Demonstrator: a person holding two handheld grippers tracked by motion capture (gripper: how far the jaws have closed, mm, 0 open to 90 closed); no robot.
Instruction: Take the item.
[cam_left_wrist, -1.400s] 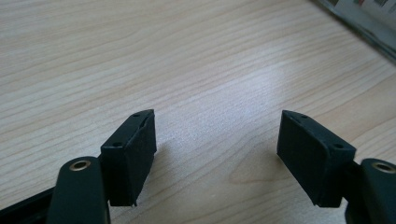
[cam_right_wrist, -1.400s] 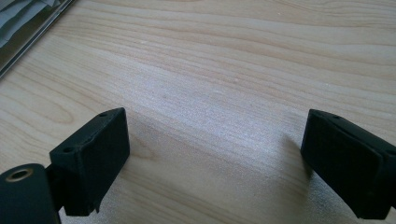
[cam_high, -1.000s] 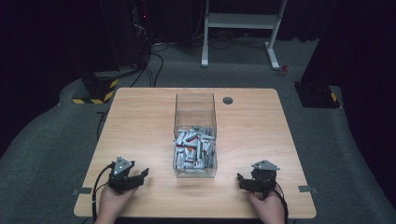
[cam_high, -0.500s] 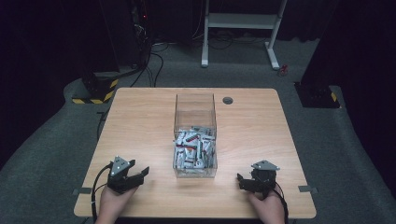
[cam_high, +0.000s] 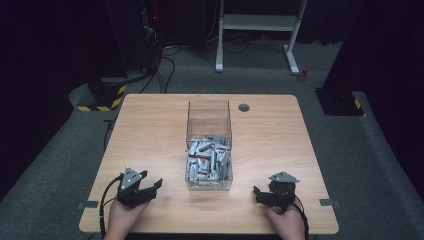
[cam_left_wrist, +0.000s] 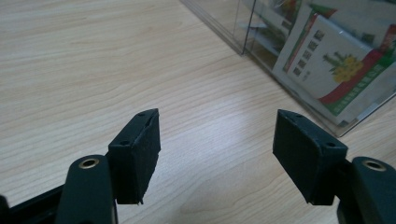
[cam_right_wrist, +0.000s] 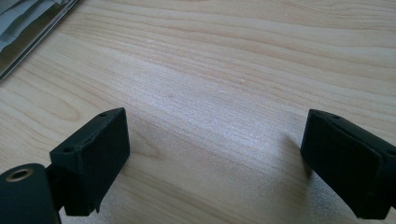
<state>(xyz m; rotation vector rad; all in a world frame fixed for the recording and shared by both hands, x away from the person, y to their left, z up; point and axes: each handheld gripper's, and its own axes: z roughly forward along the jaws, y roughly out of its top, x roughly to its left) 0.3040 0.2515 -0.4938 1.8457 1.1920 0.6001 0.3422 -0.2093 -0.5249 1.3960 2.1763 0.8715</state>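
Nothing has moved: both grippers' jaws gape empty beside the clear box, its packets' print illegible.

Clear box mid-table, packets inside, left gripper and right gripper flanking its near end

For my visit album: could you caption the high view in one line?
Two hand-held grippers, left and right, rest open on a wooden table either side of a clear box of small packets.
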